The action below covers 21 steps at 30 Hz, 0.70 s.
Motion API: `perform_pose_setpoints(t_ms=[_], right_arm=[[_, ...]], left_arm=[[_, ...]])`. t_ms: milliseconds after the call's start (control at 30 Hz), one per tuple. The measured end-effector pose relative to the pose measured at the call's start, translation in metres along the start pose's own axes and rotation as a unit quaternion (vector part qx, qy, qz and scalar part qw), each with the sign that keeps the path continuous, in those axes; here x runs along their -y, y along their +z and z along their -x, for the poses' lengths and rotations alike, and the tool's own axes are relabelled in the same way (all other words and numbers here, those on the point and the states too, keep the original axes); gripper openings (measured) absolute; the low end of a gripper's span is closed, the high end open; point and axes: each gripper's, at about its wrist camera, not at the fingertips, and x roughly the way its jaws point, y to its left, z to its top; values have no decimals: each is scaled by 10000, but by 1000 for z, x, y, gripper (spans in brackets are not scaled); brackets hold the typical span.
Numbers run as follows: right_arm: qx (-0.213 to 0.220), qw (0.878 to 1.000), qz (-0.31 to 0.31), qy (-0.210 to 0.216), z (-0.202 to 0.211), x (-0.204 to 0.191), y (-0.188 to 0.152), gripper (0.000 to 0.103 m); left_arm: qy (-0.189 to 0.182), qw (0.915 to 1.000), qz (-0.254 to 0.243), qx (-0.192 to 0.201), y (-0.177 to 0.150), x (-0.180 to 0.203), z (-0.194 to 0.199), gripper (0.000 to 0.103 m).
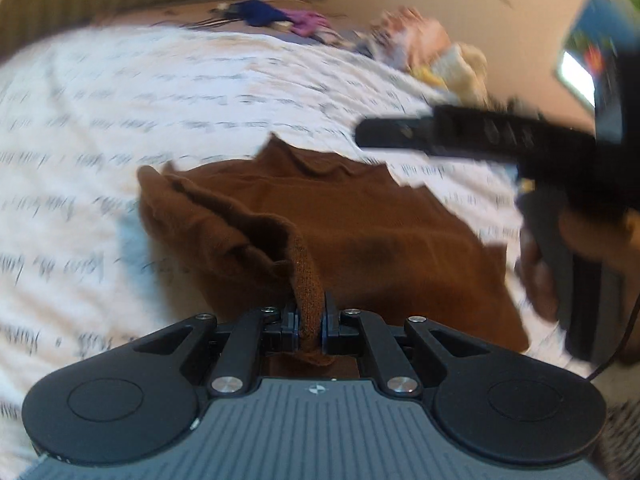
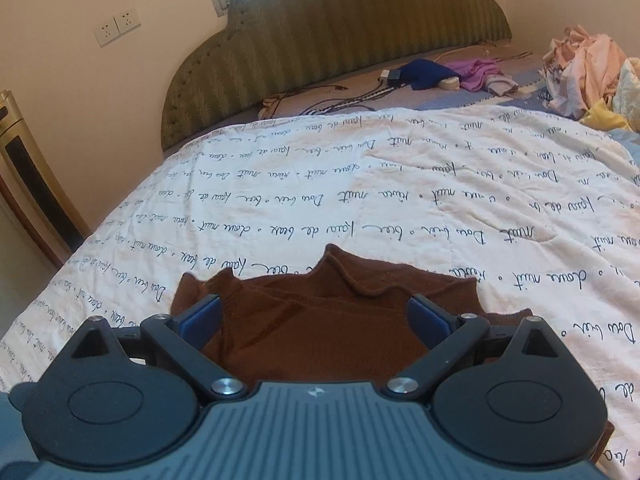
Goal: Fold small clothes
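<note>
A brown knit garment lies on the white quilt with script lettering. My left gripper is shut on a ribbed edge of the garment, and the pinched cloth rises into a fold on its left side. In the left wrist view the right gripper hovers over the garment's far right corner, held by a hand. In the right wrist view my right gripper is open, its blue pads spread wide above the brown garment, nothing between them.
A green padded headboard stands at the far end of the bed. Blue and purple clothes, cables and a power strip lie near it. A heap of pale clothes sits at the far right. A tower appliance stands left of the bed.
</note>
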Motion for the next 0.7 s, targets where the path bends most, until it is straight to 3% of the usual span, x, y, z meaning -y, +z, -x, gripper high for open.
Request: perform_pose_setpoints(t_ms=[100, 267, 367, 500, 600, 633, 667, 700], right_arm=[[-228, 9993, -190, 230, -5, 17, -5, 99], [-711, 9927, -740, 637, -31, 42, -13, 99], [-850, 9851, -1105, 1011, -54, 56, -15, 99], [-1250, 9649, -1503, 1755, -93, 58, -13, 99], [-1398, 9596, -1411, 1993, -112, 43, -15, 99], [-1394, 9598, -1287, 2067, -115, 37, -16, 90], [-1450, 9604, -1159, 2079, -118, 30, -17, 39], [-1575, 9618, -1066, 1966, -121, 24, -17, 18]], left_arm=[[-135, 9998, -96, -81, -16, 23, -27, 8], [-562, 9942, 912, 97, -54, 8, -67, 8], [-822, 9852, 1463, 362, -70, -9, -63, 12], [-914, 9825, 1545, 495, -81, -16, -59, 12], [-933, 9818, 1567, 524, -85, -18, -59, 12], [-951, 9812, 1592, 534, -87, -20, -58, 12], [-968, 9808, 1603, 542, -88, -21, -58, 12], [-985, 9806, 1603, 551, -89, -22, -58, 12]])
